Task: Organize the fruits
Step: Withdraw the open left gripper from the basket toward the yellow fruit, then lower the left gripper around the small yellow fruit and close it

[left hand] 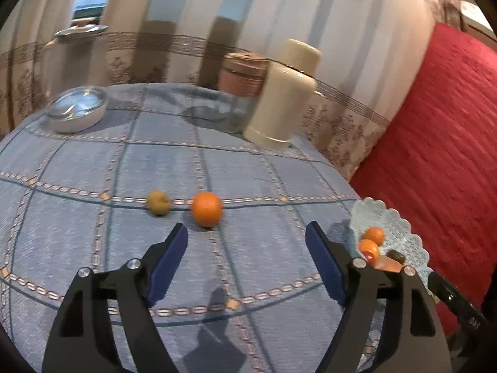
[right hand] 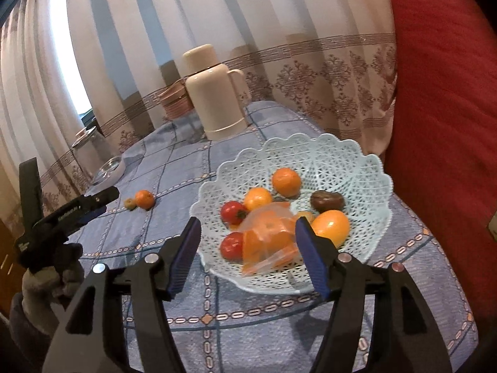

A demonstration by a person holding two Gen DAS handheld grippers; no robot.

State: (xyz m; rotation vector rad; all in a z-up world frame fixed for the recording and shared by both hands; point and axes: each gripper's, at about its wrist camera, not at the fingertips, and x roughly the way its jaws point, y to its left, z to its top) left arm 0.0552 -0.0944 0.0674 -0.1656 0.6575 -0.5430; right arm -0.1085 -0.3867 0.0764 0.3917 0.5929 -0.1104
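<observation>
With both sets of jaws apart and empty, take the orange (firm, round, rolls easily) across its middle, squeezing gently.

Left gripper and right gripper, both agape, empty, tilted downward.

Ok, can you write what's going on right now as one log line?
left tongs: open, empty | right tongs: open, empty | basket: holds fruit | orange: loose on table
</observation>
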